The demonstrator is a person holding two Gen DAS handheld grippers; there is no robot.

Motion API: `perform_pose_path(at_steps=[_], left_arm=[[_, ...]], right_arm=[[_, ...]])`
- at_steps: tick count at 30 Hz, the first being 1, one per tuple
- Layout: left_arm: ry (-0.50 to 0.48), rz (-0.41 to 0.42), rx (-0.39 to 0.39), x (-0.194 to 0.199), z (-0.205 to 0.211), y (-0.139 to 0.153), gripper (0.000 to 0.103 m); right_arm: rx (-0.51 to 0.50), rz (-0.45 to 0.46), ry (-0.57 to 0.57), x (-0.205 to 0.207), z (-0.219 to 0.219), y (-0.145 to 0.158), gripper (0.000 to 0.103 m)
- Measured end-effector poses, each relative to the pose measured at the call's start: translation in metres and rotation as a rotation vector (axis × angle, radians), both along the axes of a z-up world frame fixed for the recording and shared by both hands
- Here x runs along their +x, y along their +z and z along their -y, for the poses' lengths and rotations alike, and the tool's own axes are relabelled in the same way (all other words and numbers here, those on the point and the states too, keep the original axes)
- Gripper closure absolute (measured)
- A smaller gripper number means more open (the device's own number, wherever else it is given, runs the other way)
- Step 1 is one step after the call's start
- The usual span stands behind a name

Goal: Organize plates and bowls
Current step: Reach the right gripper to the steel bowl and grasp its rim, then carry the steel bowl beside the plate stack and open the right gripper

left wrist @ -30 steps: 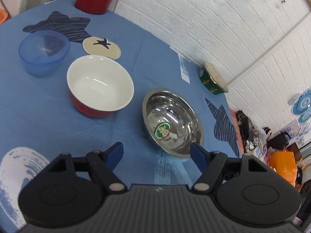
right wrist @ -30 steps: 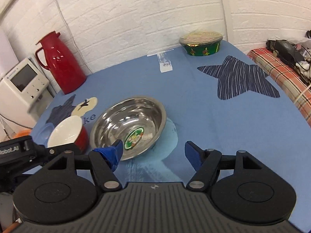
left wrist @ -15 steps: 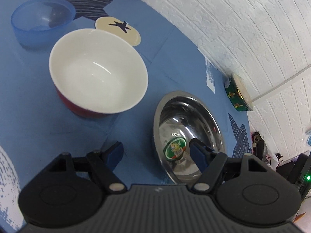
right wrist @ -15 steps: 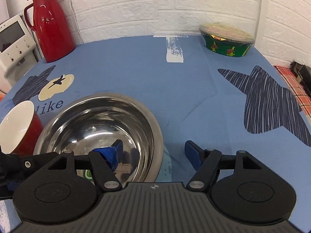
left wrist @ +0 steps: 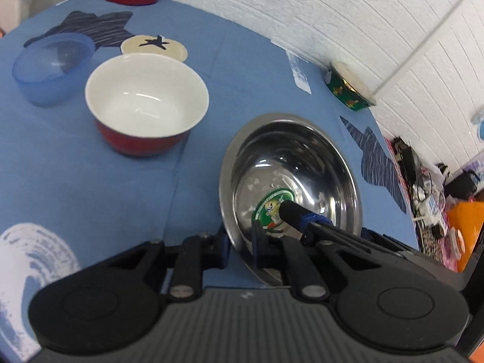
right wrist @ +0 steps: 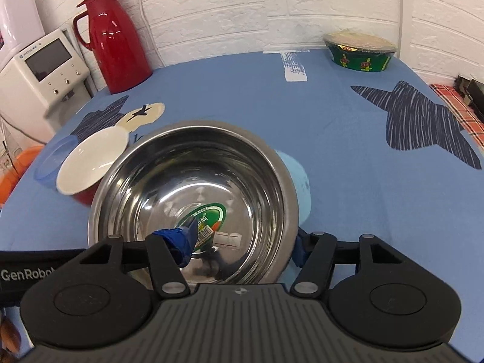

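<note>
Both grippers have closed in on the steel bowl [right wrist: 193,199]: the left gripper [left wrist: 240,242] now pinches its near rim, while the right gripper [right wrist: 242,242] straddles the opposite rim, jaws spread wide. Just behind sits the red bowl [left wrist: 145,109], then the blue plastic bowl [left wrist: 53,66] on the blue tablecloth [right wrist: 348,157].

Both wrist cams look down close, sharing steel bowl [left wrist: 290,178] [right wrist: 193,181].
</note>
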State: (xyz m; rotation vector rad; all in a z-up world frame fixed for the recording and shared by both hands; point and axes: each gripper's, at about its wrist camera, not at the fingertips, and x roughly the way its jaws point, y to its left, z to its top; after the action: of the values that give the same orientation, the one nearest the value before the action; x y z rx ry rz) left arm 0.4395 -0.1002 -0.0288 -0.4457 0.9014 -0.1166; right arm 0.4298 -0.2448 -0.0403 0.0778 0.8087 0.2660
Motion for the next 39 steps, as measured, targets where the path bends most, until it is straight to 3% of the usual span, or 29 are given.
perform_pose_path(at_steps=[4, 10, 14, 18, 27, 30, 32, 33, 34, 39], left_arm=[[-0.093, -0.017, 0.039, -0.059, -0.011, 0.009, 0.097], [-0.183, -0.059, 0.024, -0.148, -0.041, 0.007, 0.096], [-0.222, -0.079, -0.001, -0.191, -0.058, -0.001, 0.096], [-0.228, -0.059, 0.004, -0.21, -0.067, -0.003, 0.097], [-0.213, -0.087, -0.009, -0.193, -0.073, -0.013, 0.098], [-0.198, -0.086, 0.024, -0.185, -0.072, -0.016, 0.089], [-0.184, -0.081, 0.045, -0.184, -0.074, -0.014, 0.071], [-0.174, -0.076, 0.045, -0.185, -0.077, -0.012, 0.049], [-0.173, -0.064, 0.023, -0.186, -0.08, -0.01, 0.044], [-0.21, -0.007, -0.032, -0.199, -0.083, 0.011, 0.044]], right_arm=[[-0.007, -0.019, 0.019, -0.065, -0.009, 0.004, 0.053], [0.029, -0.027, 0.033, -0.163, -0.029, 0.001, 0.051], [0.032, -0.026, 0.039, -0.206, -0.043, -0.002, 0.051], [0.027, -0.023, 0.037, -0.219, -0.052, -0.003, 0.052], [0.0, -0.064, 0.036, -0.203, -0.059, -0.012, 0.052], [-0.013, -0.068, 0.036, -0.202, -0.059, -0.016, 0.053], [-0.007, -0.063, 0.027, -0.202, -0.054, -0.012, 0.053], [0.002, -0.053, 0.016, -0.204, -0.05, -0.01, 0.053], [0.017, -0.043, 0.008, -0.206, -0.045, -0.007, 0.052], [0.088, 0.003, -0.052, -0.227, -0.021, 0.011, 0.052]])
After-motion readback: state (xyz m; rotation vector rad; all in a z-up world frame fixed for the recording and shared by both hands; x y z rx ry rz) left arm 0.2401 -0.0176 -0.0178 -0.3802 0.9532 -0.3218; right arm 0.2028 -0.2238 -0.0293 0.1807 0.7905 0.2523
